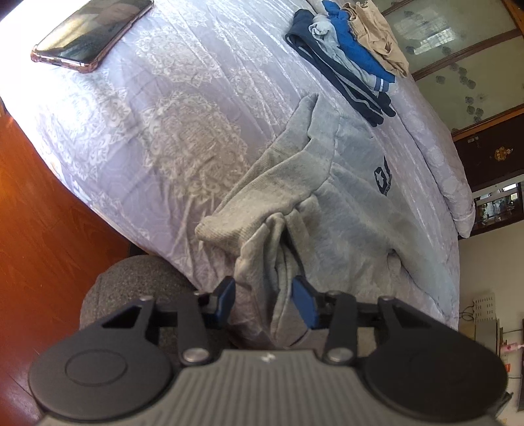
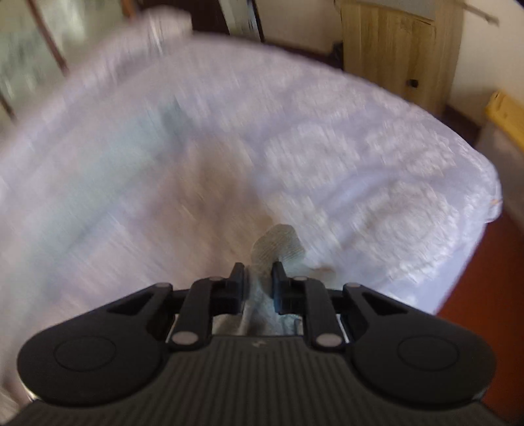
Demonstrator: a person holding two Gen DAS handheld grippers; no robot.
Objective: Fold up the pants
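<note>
- Left wrist view: left gripper [image 1: 267, 296] clamps bunched grey pants [image 1: 327, 196] at lower centre; pants spread up-right over the bedspread [image 1: 157, 131]. Phone [image 1: 93, 31] upper left.
- Right wrist view: blurred; right gripper [image 2: 258, 273] pinches a grey fabric fold, lower centre.

Sunlit lilac-quilted bed [image 1: 170, 137] on reddish wooden floor [image 1: 42, 229], pale wooden cabinet [image 2: 396, 49] behind

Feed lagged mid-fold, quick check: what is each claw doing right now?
Left claw: closed on bunched fabric of the grey pants.
Right claw: closed on a grey fabric edge, likely the same pants; view blurred.
</note>
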